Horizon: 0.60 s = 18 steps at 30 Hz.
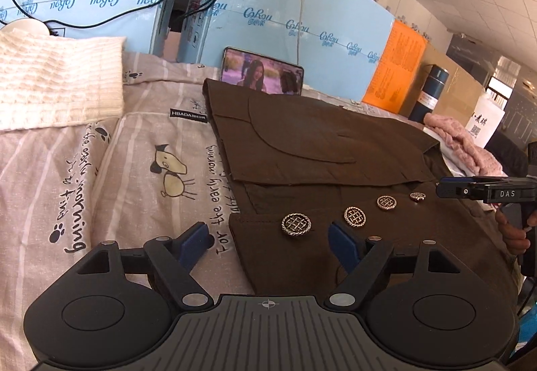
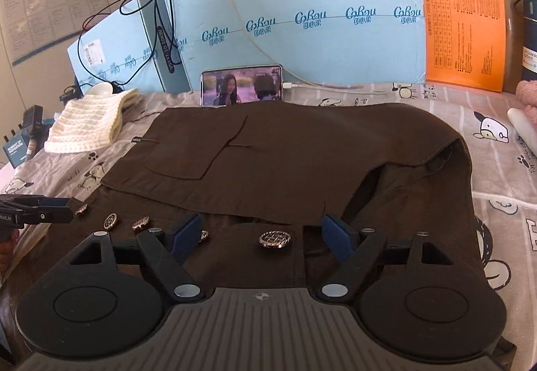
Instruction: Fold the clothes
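A dark brown garment [image 1: 319, 149] with a row of round metal buttons [image 1: 296, 224] lies partly folded on a printed sheet; its far half is folded over toward me. It fills the middle of the right wrist view [image 2: 302, 156]. My left gripper [image 1: 268, 241] is open and empty, low over the garment's near left corner. My right gripper [image 2: 263, 235] is open and empty, low over the near edge with one button [image 2: 274, 239] between its fingers. The right gripper also shows in the left wrist view [image 1: 453, 189], and the left gripper in the right wrist view [image 2: 57, 213].
A cream knit garment [image 1: 57, 82] lies folded at the far left. A pink garment [image 1: 466, 142] lies at the far right beside a dark flask [image 1: 429, 95]. A phone [image 2: 241, 85] playing video leans on light-blue boxes [image 2: 302, 21] along the back. The grey-pink sheet [image 1: 60, 176] covers the surface.
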Each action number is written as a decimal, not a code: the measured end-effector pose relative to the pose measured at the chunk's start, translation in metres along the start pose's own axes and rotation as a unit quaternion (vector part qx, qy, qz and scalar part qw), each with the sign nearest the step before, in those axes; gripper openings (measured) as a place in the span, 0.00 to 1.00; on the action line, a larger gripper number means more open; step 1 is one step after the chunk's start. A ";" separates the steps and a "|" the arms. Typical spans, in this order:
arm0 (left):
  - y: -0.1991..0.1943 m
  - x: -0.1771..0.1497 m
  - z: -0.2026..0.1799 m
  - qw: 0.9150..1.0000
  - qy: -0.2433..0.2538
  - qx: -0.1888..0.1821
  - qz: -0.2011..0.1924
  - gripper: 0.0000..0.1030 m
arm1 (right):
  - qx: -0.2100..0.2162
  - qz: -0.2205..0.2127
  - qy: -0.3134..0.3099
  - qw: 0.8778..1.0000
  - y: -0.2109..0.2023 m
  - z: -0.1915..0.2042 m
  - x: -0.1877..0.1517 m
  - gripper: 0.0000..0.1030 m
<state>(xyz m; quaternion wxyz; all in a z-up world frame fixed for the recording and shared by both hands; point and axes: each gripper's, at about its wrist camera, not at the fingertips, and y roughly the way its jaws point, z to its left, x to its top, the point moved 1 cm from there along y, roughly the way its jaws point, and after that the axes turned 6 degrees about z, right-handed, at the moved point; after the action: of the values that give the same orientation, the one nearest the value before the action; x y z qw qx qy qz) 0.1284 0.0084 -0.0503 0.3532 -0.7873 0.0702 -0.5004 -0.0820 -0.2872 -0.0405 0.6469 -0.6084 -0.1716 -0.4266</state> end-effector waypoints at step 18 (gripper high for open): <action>-0.008 0.006 -0.040 0.990 0.116 0.025 -0.070 0.01 | -0.022 -0.034 -0.022 0.999 -0.008 0.010 -0.024 0.21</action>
<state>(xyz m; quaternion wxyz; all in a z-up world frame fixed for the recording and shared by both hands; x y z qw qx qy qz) 0.0960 -0.0076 -0.0311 0.3262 -0.7178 0.0430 -0.6137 -0.0991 -0.2688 -0.0508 0.6144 -0.6257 -0.1966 -0.4385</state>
